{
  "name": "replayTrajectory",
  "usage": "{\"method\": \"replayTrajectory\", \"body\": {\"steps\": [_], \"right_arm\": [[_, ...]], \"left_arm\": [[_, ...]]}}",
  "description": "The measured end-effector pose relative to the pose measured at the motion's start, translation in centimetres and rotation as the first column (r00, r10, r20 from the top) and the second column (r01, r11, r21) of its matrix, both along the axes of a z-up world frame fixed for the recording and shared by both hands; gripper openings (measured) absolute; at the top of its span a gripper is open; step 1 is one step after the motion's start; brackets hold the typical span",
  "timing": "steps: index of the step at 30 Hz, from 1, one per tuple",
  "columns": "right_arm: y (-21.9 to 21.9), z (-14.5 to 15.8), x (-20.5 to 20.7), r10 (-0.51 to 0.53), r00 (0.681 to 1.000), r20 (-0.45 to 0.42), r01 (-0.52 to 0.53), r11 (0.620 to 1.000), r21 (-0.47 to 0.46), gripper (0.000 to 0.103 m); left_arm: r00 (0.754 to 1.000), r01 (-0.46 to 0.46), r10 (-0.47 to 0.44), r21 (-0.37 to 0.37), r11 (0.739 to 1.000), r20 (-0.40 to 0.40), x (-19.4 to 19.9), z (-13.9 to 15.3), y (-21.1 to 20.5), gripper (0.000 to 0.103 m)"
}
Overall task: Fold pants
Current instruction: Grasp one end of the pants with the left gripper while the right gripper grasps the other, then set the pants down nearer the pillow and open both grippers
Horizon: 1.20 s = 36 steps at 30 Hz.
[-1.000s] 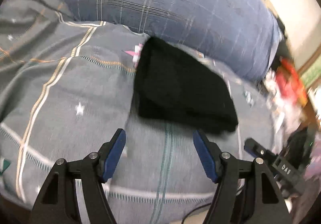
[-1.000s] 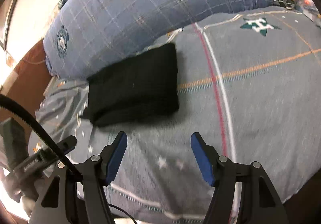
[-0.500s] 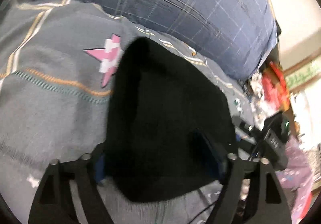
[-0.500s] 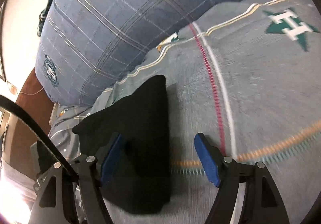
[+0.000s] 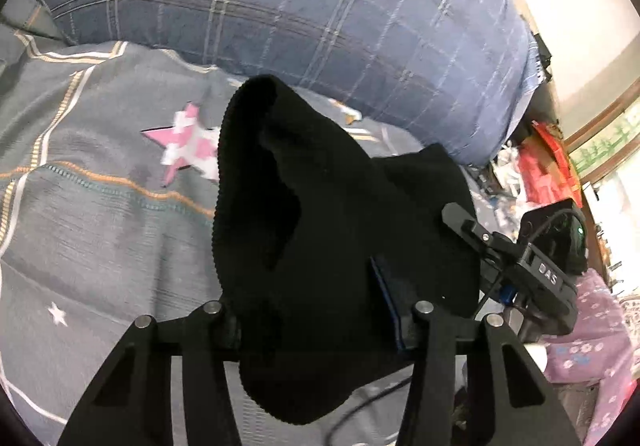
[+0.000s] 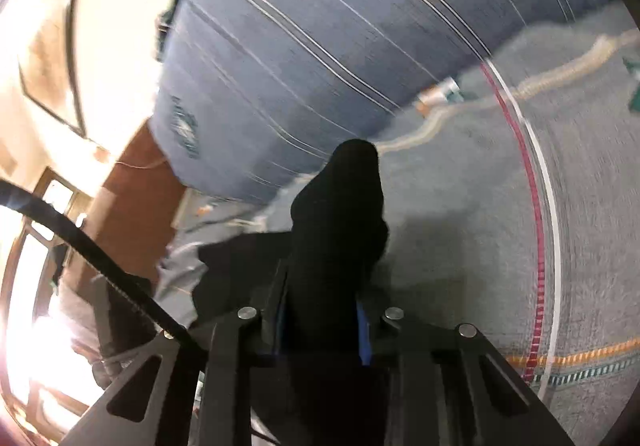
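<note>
The folded black pants (image 5: 320,230) are raised off the grey bedspread (image 5: 80,214), bunched between both grippers. My left gripper (image 5: 312,310) is shut on the near edge of the bundle; the cloth hides the left finger, and only the right blue pad (image 5: 386,302) shows. My right gripper (image 6: 324,330) is shut on the other end of the pants (image 6: 340,230), which stick up in a peak between its blue pads. The right gripper (image 5: 520,270) also shows at the right of the left wrist view.
A big blue plaid pillow (image 5: 300,14) lies along the back of the bed, also seen in the right wrist view (image 6: 320,46). Red and pink clutter (image 5: 548,170) sits beyond the bed's right side. A brown headboard (image 6: 136,206) and a black cable (image 6: 80,246) are at left.
Both grippers moved forward from open, short of the folded pants, onto the bundle, closed on it and lifted it off the bedspread.
</note>
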State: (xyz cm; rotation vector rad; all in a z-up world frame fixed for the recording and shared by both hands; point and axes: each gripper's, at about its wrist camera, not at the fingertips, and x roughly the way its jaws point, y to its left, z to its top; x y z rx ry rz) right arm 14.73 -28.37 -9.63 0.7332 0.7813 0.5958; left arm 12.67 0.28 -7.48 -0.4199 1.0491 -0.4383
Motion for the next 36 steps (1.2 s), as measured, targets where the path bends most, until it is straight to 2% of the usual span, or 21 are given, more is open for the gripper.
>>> {"method": "replayTrajectory", "body": {"steps": [4, 7, 9, 11, 13, 15, 17, 19, 20, 21, 23, 24, 25, 26, 28, 29, 31, 33, 36], "right_arm": [[-2.0, 1.8, -1.7, -0.037, 0.998, 0.056, 0.036, 0.999, 0.021, 0.029], [-4.0, 2.0, -2.4, -0.091, 0.994, 0.056, 0.089, 0.995, 0.044, 0.029], [-5.3, 1.8, -2.5, -0.124, 0.991, 0.049, 0.121, 0.991, 0.048, 0.029], [-6.2, 1.3, -2.5, -0.165, 0.985, 0.041, 0.165, 0.986, 0.010, 0.029], [-7.1, 0.4, -2.1, -0.194, 0.981, 0.007, 0.194, 0.981, 0.001, 0.029], [-7.8, -0.9, -1.6, -0.224, 0.974, -0.038, 0.223, 0.974, -0.024, 0.029], [-8.4, -2.0, -1.0, -0.269, 0.958, -0.096, 0.261, 0.961, -0.094, 0.033], [-9.0, -2.6, -0.9, -0.321, 0.934, -0.154, 0.292, 0.938, -0.185, 0.049], [-9.4, -2.6, -1.2, -0.349, 0.923, -0.162, 0.316, 0.928, -0.200, 0.053], [-9.8, -2.2, -1.5, -0.366, 0.918, -0.153, 0.333, 0.921, -0.202, 0.053], [-10.6, -0.4, -2.5, -0.434, 0.898, -0.075, 0.408, 0.883, -0.231, 0.053], [-10.8, 0.7, -3.1, -0.456, 0.890, -0.015, 0.442, 0.869, -0.222, 0.053], [-11.0, 2.0, -3.6, -0.456, 0.889, 0.046, 0.456, 0.871, -0.181, 0.053], [-11.0, 2.6, -3.6, -0.440, 0.895, 0.069, 0.445, 0.883, -0.146, 0.055], [-10.6, 3.1, -2.5, -0.339, 0.938, 0.078, 0.342, 0.939, -0.035, 0.056], [-10.3, 2.8, -1.9, -0.287, 0.956, 0.062, 0.286, 0.958, 0.026, 0.056], [-9.8, 1.2, -0.2, -0.204, 0.979, -0.004, 0.203, 0.971, 0.124, 0.056], [-9.4, -0.5, 0.9, -0.185, 0.980, -0.075, 0.193, 0.974, 0.117, 0.057], [-11.0, -3.1, 1.8, -0.253, 0.955, -0.157, 0.270, 0.958, 0.097, 0.054]], "left_arm": [[1.000, 0.020, -0.020, -0.027, 0.999, -0.009, 0.3, 0.7, -2.2, 0.049], [0.999, 0.048, -0.049, -0.030, 0.998, -0.015, 1.0, 0.7, -4.5, 0.049], [0.998, 0.066, -0.066, 0.005, 0.998, -0.003, 1.1, 0.5, -5.9, 0.049], [0.997, 0.080, -0.080, 0.053, 0.995, -0.006, 1.8, -0.5, -7.5, 0.049], [0.996, 0.084, -0.081, 0.093, 0.992, -0.031, 2.5, -1.9, -8.5, 0.049], [0.996, 0.079, -0.070, 0.167, 0.983, -0.060, 3.2, -3.6, -9.5, 0.052], [0.996, 0.075, -0.065, 0.172, 0.982, -0.066, 3.1, -3.8, -9.6, 0.056], [0.994, 0.080, -0.068, 0.145, 0.986, -0.082, 2.6, -3.0, -9.3, 0.057], [0.994, 0.080, -0.069, 0.142, 0.987, -0.079, 2.2, -2.5, -9.1, 0.056], [0.995, 0.080, -0.071, 0.142, 0.987, -0.068, 1.9, -1.9, -8.8, 0.056], [0.998, 0.069, -0.068, 0.129, 0.989, -0.012, 0.9, 0.0, -8.0, 0.056], [0.998, 0.062, -0.063, 0.120, 0.991, 0.005, 0.6, 0.5, -7.8, 0.056], [0.998, 0.051, -0.054, 0.101, 0.994, 0.029, 0.3, 1.3, -7.4, 0.056], [0.998, 0.038, -0.041, 0.073, 0.997, 0.051, 0.4, 2.0, -7.1, 0.056], [0.997, 0.030, -0.032, 0.024, 0.999, 0.076, 0.9, 2.7, -7.0, 0.056], [0.996, 0.037, -0.037, 0.002, 0.999, 0.077, 1.5, 2.9, -7.3, 0.057], [0.996, 0.058, -0.055, -0.033, 0.998, 0.067, 2.7, 2.8, -8.4, 0.057], [0.995, 0.081, -0.080, -0.029, 0.996, 0.056, 4.4, 1.9, -10.0, 0.057], [0.997, 0.073, -0.074, 0.026, 0.997, 0.022, 6.2, -0.3, -11.0, 0.057]]}}
